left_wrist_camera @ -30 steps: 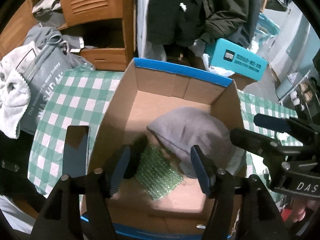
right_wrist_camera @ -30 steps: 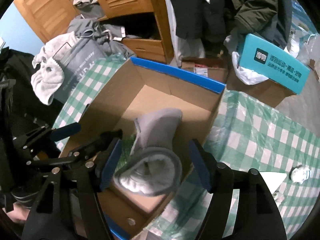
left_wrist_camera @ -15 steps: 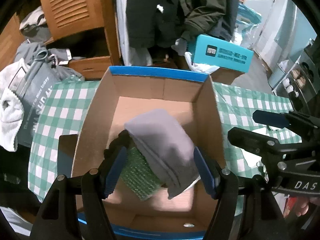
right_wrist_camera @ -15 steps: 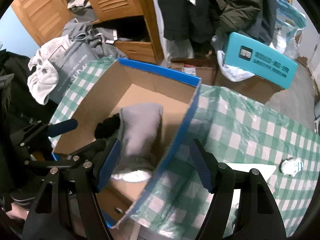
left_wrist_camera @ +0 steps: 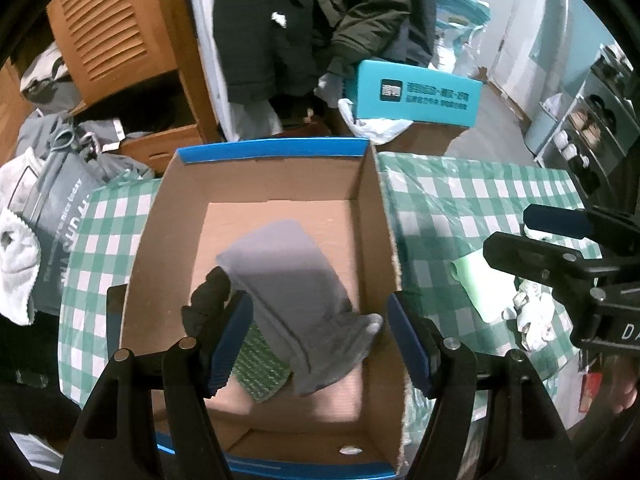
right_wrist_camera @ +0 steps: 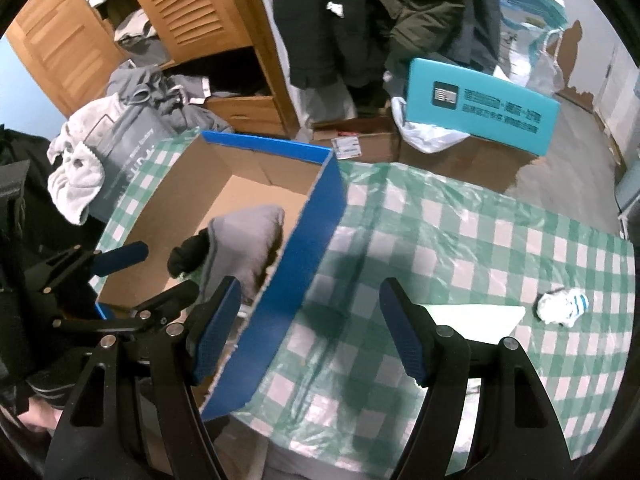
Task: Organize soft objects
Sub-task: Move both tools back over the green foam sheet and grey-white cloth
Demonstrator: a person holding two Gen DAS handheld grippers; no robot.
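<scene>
Take the cardboard box (left_wrist_camera: 372, 216) as your landmark. Your left gripper (left_wrist_camera: 320, 336) hangs above its near half with the jaws spread apart and nothing between the pads; the grey garment (left_wrist_camera: 296, 292) lies loose on the box floor beneath them. A second ago that garment bulged in a rounded heap toward the box's right wall; now it lies flatter and longer, running diagonally toward the near right corner. A black soft item (left_wrist_camera: 208, 300) sits against the garment's left edge, and a green knitted piece (left_wrist_camera: 260, 364) pokes out from under it, though the left finger hides part of it, so its full outline is unclear.

Your right gripper (right_wrist_camera: 310, 336) also stands open and empty. A second ago it was over the box interior with the garment below it; now it straddles the box's blue-faced right wall, right finger over the checked tablecloth (right_wrist_camera: 460, 248). A small white-and-blue bundle (right_wrist_camera: 562, 306) lies on the cloth, well to the right of the box.
</scene>
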